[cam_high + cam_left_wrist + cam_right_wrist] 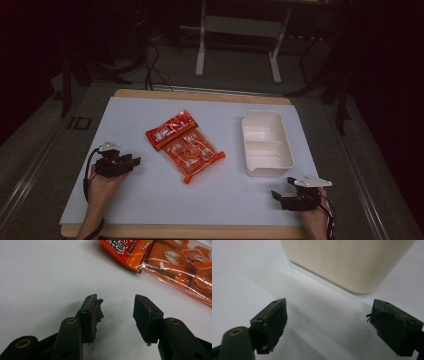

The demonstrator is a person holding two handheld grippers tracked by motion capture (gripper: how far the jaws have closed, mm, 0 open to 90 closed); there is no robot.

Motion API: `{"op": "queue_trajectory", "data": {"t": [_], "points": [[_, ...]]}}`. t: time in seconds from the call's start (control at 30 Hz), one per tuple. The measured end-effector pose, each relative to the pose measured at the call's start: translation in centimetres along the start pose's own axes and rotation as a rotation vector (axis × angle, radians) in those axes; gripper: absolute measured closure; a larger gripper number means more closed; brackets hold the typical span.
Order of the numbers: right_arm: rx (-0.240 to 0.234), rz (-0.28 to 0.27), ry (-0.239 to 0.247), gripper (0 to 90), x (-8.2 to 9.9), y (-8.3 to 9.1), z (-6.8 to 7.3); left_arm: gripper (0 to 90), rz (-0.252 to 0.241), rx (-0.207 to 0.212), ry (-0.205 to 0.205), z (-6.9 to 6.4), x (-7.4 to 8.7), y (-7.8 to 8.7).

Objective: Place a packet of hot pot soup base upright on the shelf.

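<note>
Snack packet (184, 146), orange and clear, is what my left gripper (131, 162) points toward; it lies flat near the middle of the surface (150, 195), tilted so its printed red header sits at the far left and its sealed tail at the near right. Nearest to me, both hands rest close to the front edge. My left gripper sits just off the surface's left side with its jaws standing wide and nothing between them; in the left gripper view the packet's corner (140, 265) lies ahead and to the right, apart from the pads. My right gripper (278, 197) sits at the near right, jaws spread wide as well and empty, aimed leftward across the surface. Just beyond it stands a cream plastic tray (265, 165), open side up, its near wall (347, 262) looming close in the right gripper view but not touching the jaws. Packet and tray lie well apart, side by side.
</note>
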State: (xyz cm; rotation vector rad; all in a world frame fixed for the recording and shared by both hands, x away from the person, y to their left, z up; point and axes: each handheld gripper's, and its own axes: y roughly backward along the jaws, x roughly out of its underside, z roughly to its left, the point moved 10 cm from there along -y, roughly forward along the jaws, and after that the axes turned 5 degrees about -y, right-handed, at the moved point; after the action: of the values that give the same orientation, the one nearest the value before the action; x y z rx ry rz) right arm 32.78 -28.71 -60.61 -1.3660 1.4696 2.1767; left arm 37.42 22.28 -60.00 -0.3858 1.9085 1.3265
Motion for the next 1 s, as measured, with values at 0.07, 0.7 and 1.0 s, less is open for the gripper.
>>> {"op": "queue_trajectory", "data": {"t": [0.07,0.7,1.0], "points": [[-0.004,-0.008,-0.001,15.1,-0.1,0.1,0.0,54.5,0.0,0.003,-0.002,-0.1,0.0,0.0],[-0.007,-0.023,0.041,18.8,-0.1,0.3,0.4,53.1,0.005,0.045,-0.038,-1.2,-2.1,-0.4],[-0.009,-0.026,0.041,18.8,-0.1,0.3,0.4,49.2,0.011,0.023,-0.043,-0.3,-3.4,-1.5]]}}
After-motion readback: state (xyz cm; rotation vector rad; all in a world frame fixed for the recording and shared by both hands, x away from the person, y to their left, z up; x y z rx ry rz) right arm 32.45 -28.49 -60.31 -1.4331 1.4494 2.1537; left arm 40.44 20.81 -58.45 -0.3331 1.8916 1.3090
